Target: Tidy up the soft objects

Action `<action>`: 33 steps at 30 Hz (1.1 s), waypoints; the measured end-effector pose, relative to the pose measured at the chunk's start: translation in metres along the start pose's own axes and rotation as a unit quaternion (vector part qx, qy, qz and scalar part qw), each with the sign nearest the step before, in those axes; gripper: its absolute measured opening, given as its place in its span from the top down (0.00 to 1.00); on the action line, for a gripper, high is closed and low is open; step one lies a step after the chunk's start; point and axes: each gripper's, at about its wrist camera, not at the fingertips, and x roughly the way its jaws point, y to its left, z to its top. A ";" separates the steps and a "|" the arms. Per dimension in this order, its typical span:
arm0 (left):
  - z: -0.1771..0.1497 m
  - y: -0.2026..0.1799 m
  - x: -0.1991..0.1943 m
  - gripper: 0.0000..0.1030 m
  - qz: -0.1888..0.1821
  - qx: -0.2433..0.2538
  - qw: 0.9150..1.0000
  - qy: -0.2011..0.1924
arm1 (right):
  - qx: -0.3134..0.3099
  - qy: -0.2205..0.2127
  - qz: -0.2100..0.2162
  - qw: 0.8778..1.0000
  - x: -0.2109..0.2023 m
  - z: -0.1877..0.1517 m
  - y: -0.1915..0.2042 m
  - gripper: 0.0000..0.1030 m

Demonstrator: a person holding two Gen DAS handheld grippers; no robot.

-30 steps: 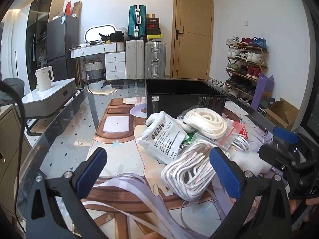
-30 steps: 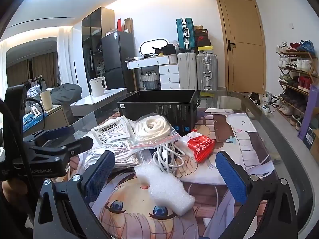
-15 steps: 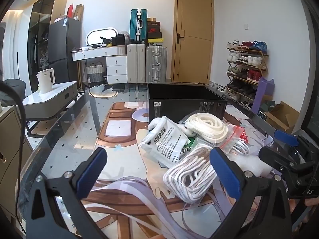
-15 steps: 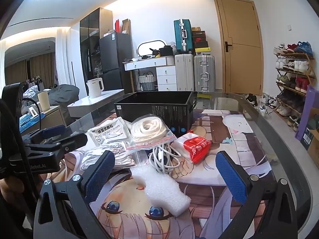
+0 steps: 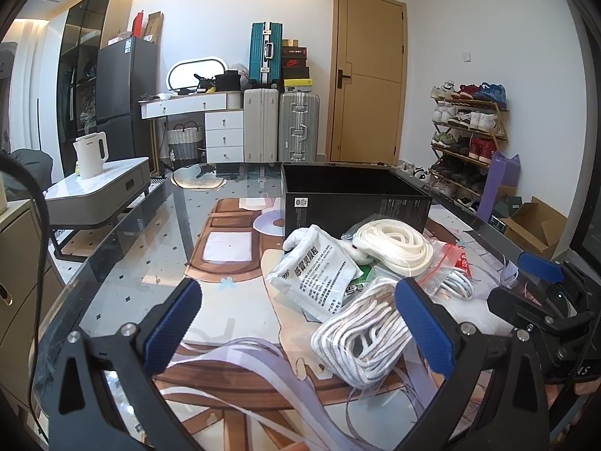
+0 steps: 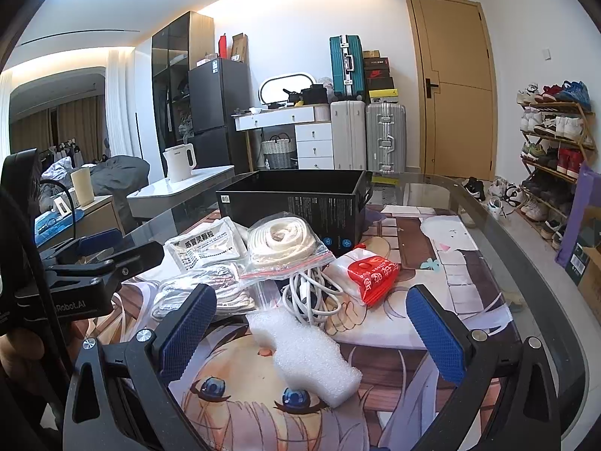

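Jaws of both grippers gape wide, holding nothing; the left gripper point(image 6: 101, 259) reads "Robot.AI", the white sachet point(image 5: 314, 271) "999".

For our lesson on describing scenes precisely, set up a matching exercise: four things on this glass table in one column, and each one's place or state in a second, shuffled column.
Column one:
1. white foam block
2. open black cardboard box
3. red printed packet
4. flat cream rope coiled in a clear zip bag

Column two:
A. stands at the far end of the pile
B. lies nearest, between the right gripper fingers
C. leans against the box's front
D. lies on the right of the pile

Pairs: 1-B, 2-A, 3-D, 4-C
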 end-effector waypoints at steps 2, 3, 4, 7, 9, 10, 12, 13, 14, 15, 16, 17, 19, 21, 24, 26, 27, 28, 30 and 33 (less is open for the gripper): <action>0.000 0.000 0.001 0.00 0.001 -0.001 1.000 0.003 | -0.001 0.001 0.000 1.000 0.001 -0.001 0.000 0.00; 0.000 0.000 0.002 0.00 0.002 -0.001 1.000 0.002 | -0.002 0.002 0.001 1.000 0.001 -0.001 0.000 0.00; -0.001 -0.001 0.002 0.00 0.003 0.000 1.000 0.002 | -0.002 0.002 0.001 1.000 0.001 -0.001 0.001 0.00; -0.002 -0.001 0.004 0.00 0.003 0.002 1.000 0.003 | -0.003 0.007 0.001 1.000 0.004 -0.002 0.001 0.00; -0.002 -0.002 0.004 0.00 0.008 0.003 1.000 0.000 | -0.005 0.008 0.000 1.000 0.005 -0.002 0.002 0.00; -0.003 -0.002 0.004 0.00 0.011 0.004 1.000 -0.001 | -0.006 0.010 0.000 1.000 0.006 -0.002 0.002 0.00; -0.003 -0.001 0.006 0.00 0.012 0.002 1.000 0.000 | -0.008 0.013 0.000 1.000 0.007 -0.003 0.003 0.00; -0.003 -0.001 0.006 0.00 0.011 0.000 1.000 0.001 | -0.008 0.015 0.000 1.000 0.008 -0.003 0.003 0.00; -0.003 0.000 0.007 0.00 0.011 0.000 1.000 0.002 | -0.008 0.016 0.000 1.000 0.008 -0.003 0.003 0.00; -0.004 0.001 0.007 0.00 0.010 0.000 1.000 0.001 | -0.008 0.016 0.000 1.000 0.009 -0.003 0.003 0.00; -0.004 0.001 0.007 0.00 0.009 0.001 1.000 -0.001 | -0.008 0.015 0.000 1.000 0.008 -0.003 0.003 0.00; -0.004 0.001 0.006 0.00 0.008 0.000 1.000 -0.005 | -0.008 0.016 0.001 1.000 0.009 -0.003 0.003 0.00; -0.003 0.001 0.005 0.00 0.005 0.001 1.000 -0.010 | -0.008 0.019 -0.001 1.000 0.009 -0.004 0.003 0.00; -0.003 0.002 0.005 0.00 -0.003 0.000 1.000 -0.008 | -0.007 0.020 -0.005 1.000 0.011 -0.004 0.003 0.00; -0.004 0.003 0.007 0.00 -0.001 -0.001 1.000 -0.004 | -0.007 0.021 -0.006 1.000 0.012 -0.004 0.003 0.00; -0.004 0.003 0.008 0.00 0.002 0.000 1.000 -0.004 | -0.006 0.023 -0.007 1.000 0.015 -0.004 0.002 0.00; -0.003 0.004 0.007 0.00 0.001 -0.002 1.000 -0.004 | -0.006 0.024 -0.008 1.000 0.017 -0.004 0.002 0.00; -0.003 0.004 0.007 0.00 0.000 -0.003 1.000 -0.005 | -0.006 0.027 -0.008 1.000 0.018 -0.004 0.002 0.00; -0.003 0.005 0.007 0.00 0.002 -0.004 1.000 -0.004 | -0.007 0.030 -0.009 0.999 0.020 -0.005 0.002 0.00; -0.003 0.005 0.009 0.00 0.005 -0.001 1.000 0.000 | -0.008 0.031 -0.008 0.999 0.019 -0.006 0.002 0.00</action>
